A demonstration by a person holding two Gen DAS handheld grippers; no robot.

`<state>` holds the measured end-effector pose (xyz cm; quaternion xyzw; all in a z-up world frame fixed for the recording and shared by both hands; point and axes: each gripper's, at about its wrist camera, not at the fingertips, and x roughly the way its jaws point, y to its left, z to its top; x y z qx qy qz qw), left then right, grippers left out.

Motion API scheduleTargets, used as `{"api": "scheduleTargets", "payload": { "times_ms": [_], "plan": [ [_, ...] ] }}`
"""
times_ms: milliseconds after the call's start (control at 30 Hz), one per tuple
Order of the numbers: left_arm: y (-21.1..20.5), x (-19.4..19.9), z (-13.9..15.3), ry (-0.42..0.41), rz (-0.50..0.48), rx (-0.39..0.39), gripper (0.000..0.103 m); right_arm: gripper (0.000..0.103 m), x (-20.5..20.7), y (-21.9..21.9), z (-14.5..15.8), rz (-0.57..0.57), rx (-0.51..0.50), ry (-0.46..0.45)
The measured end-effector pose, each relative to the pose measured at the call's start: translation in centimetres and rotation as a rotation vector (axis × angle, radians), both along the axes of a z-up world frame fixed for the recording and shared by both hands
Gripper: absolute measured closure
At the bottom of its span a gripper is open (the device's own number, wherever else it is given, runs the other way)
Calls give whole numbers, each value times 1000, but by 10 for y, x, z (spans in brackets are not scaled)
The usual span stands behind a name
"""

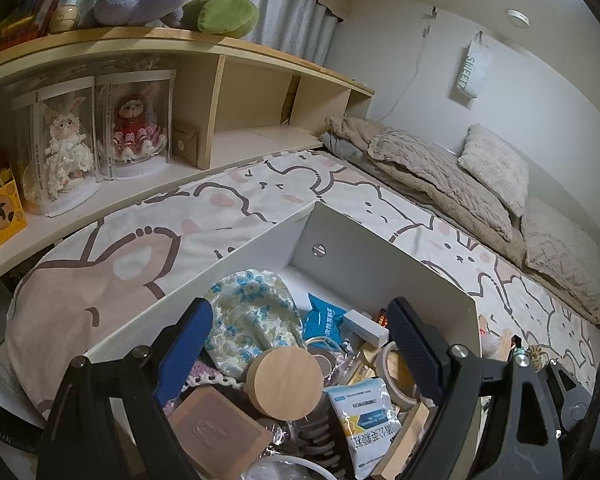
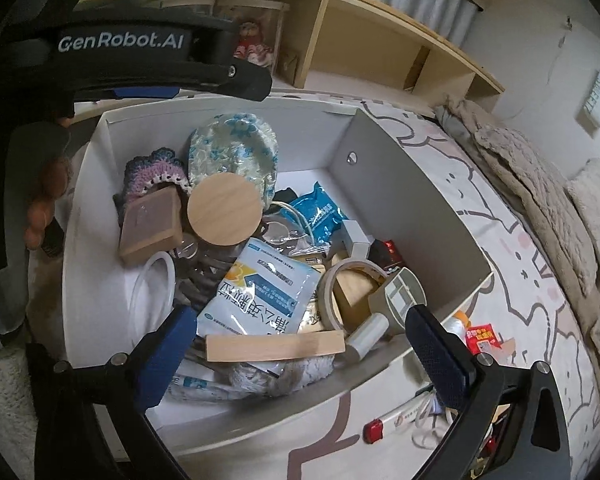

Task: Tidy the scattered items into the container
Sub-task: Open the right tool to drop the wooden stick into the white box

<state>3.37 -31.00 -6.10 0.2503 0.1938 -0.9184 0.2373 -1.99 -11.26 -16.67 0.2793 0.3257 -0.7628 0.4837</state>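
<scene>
A white open box [image 1: 384, 240] stands on the bed, packed with several items: a floral pouch [image 1: 256, 320], a round wooden lid [image 1: 286, 384], a wooden block [image 2: 150, 224], a white-and-blue packet [image 2: 260, 292], a tape roll [image 2: 352, 296] and a wooden bar [image 2: 276, 346]. My left gripper [image 1: 300, 312] hovers open over the box's near end, with nothing pressed between its pads. My right gripper [image 2: 300, 316] is wide open above the wooden bar, its right finger at the box's near wall [image 2: 380, 364]. Outside the box lie a red packet [image 2: 482, 338] and a red-capped marker [image 2: 396, 424].
A hand [image 2: 44, 200] holds the left tool at the box's far left. A wooden shelf [image 1: 220, 136] with boxed dolls [image 1: 136, 128] runs along the bed's left side. A beige blanket [image 1: 432, 164] and pillows [image 1: 496, 164] lie beyond the box on the cartoon-print sheet [image 1: 228, 208].
</scene>
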Motion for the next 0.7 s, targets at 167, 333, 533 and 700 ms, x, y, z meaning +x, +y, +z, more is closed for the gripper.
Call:
{"api": "scheduleTargets", "payload": {
  "times_ms": [167, 333, 533, 700],
  "plan": [
    [3, -2, 0, -6, -3, -9, 14, 0, -3, 2, 1, -11, -16, 2],
    [6, -3, 2, -13, -1, -21, 14, 0, -7, 6, 5, -38, -61, -1],
    [9, -3, 4, -14, 7, -36, 0, 0, -19, 15, 11, -96, -115, -28],
    [11, -4, 6, -19, 15, -48, 0, 0, -28, 22, 14, -138, -151, -59]
  ]
}}
